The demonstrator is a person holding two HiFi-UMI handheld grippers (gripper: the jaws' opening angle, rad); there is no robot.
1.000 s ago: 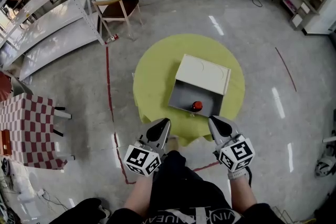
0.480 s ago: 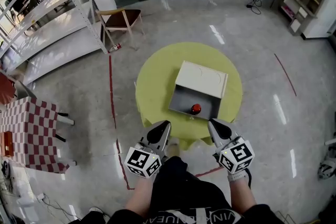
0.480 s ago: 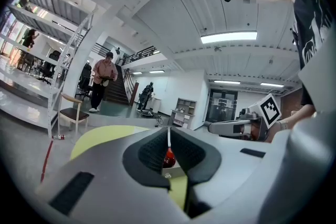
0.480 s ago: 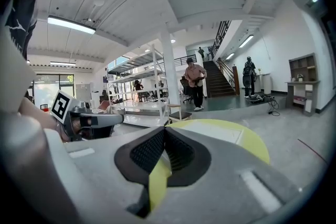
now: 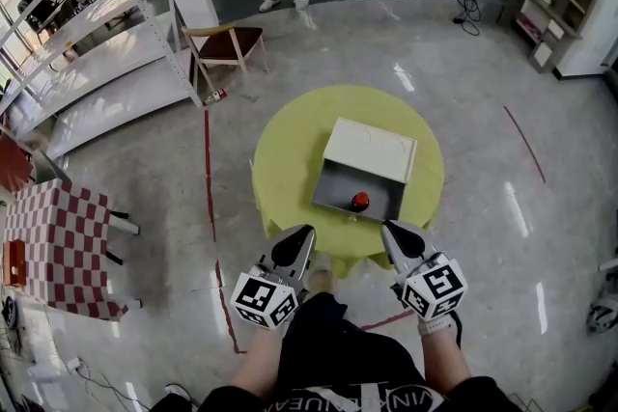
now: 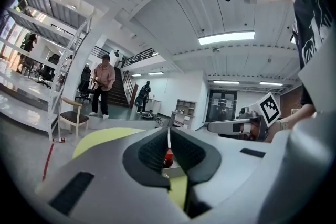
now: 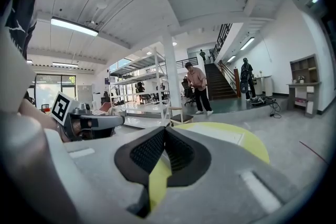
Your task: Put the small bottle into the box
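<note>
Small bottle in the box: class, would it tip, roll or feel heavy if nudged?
Probably light: the small bottle looks tiny beside the box. It seems upright, so a nudge may tip it; looking round, it might roll.

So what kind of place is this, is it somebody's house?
Not a house. It is probably a big workshop or lab hall: tall metal shelves, a shiny floor with red tape lines, and a wide staircase.

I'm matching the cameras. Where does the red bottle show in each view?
Head view: bottle in the open box, centre of frame.
Left gripper view: bottle low centre, far off, through the gap under the shut jaws.
Right gripper view: not visible.
Shared landmark: yellow table.
</note>
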